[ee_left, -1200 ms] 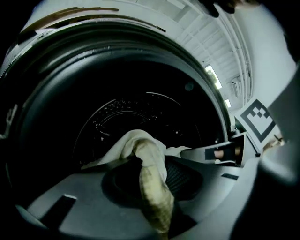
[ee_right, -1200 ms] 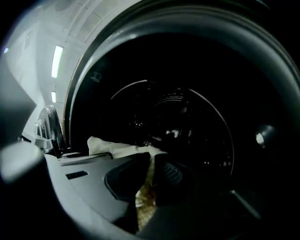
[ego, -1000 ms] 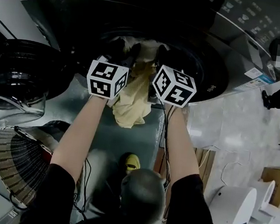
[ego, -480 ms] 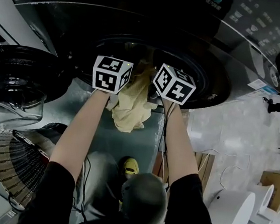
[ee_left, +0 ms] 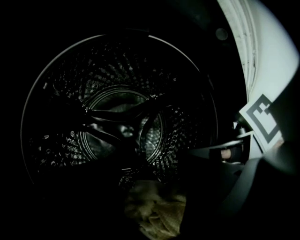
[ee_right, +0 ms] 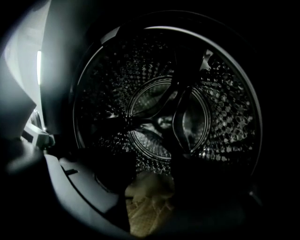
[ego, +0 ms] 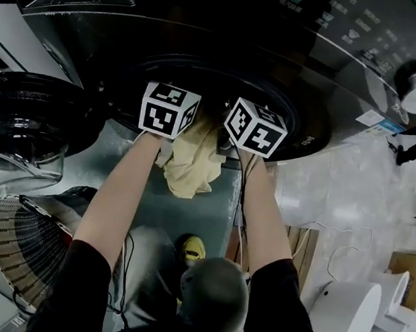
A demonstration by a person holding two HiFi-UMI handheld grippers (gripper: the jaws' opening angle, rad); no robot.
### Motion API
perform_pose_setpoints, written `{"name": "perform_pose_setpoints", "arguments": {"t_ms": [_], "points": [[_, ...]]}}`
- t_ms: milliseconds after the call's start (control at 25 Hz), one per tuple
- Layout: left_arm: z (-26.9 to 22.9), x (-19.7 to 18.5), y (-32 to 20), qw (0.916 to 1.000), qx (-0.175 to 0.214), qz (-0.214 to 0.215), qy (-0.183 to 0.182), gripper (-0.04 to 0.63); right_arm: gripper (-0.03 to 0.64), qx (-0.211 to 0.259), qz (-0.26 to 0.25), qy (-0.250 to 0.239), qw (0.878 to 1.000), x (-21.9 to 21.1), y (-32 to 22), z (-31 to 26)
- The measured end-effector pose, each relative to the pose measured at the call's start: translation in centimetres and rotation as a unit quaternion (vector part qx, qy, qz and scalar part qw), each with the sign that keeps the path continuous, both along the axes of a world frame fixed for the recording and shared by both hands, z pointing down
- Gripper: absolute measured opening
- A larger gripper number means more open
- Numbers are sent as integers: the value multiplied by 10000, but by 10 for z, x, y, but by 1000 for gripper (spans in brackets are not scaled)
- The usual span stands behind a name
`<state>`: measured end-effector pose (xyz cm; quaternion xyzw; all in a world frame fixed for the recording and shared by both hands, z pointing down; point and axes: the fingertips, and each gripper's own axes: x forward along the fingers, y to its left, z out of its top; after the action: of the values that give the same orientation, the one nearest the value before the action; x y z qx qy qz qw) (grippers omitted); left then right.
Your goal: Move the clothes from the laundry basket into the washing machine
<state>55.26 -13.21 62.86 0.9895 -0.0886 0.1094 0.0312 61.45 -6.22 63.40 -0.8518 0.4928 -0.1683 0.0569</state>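
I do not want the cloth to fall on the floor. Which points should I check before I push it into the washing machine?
1. Door open: ok, it stands at the left.
2. Drum reachable: ok, both gripper views face it.
3. Left gripper shut on yellow cloth: ok.
4. Right gripper shut on it: ok.
5. Cloth inside drum: not ok, most hangs outside.
6. Cloth snagged anywhere: cannot tell.

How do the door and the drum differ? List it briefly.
The door is a smooth glass bowl, swung open leftward; the drum is dimpled metal with ribs. A cloth hangs at the drum's mouth, none at the door. Both are round.
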Motion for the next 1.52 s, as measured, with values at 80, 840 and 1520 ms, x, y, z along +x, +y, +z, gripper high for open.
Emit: {"name": "perform_pose_setpoints", "arguments": {"t_ms": [80, 840, 1520], "points": [[-1, -2, 2, 9999, 100, 25, -23, 374, 222, -54, -18, -4, 10000, -2, 3, 1], [5, -70, 20, 9995, -7, -255, 175, 152, 12, -53, 362, 111, 9993, -40, 59, 3], [-24, -108, 31, 9981, -81, -527, 305, 12, 5, -248, -1, 274, 9993, -79, 77, -22]]}}
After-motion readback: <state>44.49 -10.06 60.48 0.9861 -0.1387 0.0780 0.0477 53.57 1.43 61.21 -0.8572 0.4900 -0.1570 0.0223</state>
